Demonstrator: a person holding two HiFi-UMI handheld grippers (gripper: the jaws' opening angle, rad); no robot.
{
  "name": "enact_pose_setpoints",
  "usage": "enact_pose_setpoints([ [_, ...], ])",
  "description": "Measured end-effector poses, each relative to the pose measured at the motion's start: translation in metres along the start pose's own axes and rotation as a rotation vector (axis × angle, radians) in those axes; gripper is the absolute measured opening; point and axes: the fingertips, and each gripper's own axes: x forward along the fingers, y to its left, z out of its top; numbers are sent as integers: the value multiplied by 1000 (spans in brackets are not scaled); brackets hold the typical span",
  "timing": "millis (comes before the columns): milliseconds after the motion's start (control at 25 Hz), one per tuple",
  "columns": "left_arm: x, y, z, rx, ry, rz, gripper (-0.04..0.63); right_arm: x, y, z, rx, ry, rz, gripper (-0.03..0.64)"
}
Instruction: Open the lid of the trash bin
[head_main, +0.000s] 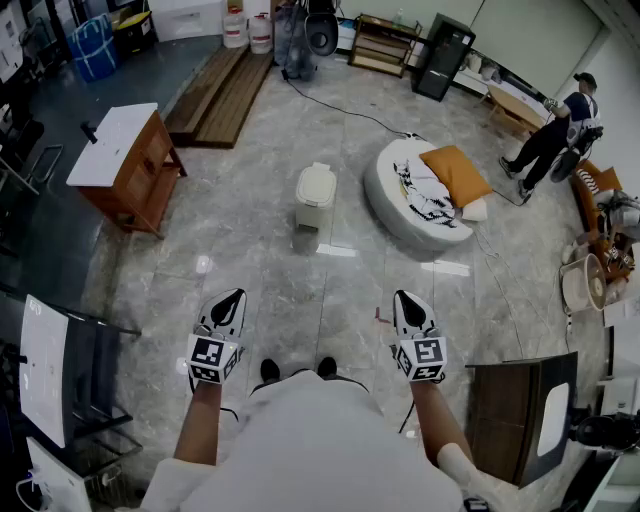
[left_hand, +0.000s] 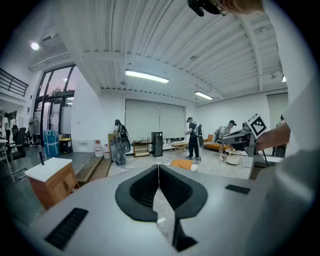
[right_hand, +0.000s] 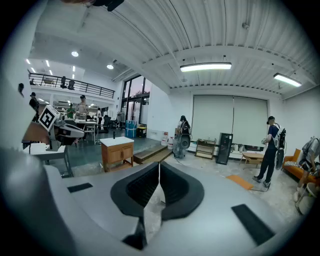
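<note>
A small white trash bin (head_main: 314, 194) with its lid down stands on the marble floor, well ahead of me in the head view. My left gripper (head_main: 236, 297) and right gripper (head_main: 402, 297) are held side by side above my feet, far short of the bin. Both point forward and hold nothing. In the left gripper view the jaws of the left gripper (left_hand: 159, 167) meet at their tips. The right gripper (right_hand: 159, 165) shows the same in its own view. The bin does not show in either gripper view.
A wooden cabinet (head_main: 127, 166) with a white top stands to the left of the bin. A round white cushion bed (head_main: 414, 197) with an orange pillow (head_main: 455, 174) lies to its right. A person (head_main: 560, 128) stands far right. A dark panel (head_main: 520, 410) stands near my right.
</note>
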Motion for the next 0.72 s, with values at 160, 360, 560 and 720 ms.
enact_pose_setpoints([
  [160, 0, 2, -2, -3, -3, -3, 18, 2, 3, 1, -4, 0, 1, 32],
  [360, 3, 6, -2, -4, -5, -5, 18, 6, 1, 4, -3, -3, -10, 32],
  [560, 1, 13, -5, -4, -4, -9, 18, 9, 4, 6, 12, -4, -21, 32],
  [720, -1, 23, -5, -6, -4, -17, 18, 15, 13, 9, 10, 2, -22, 32],
])
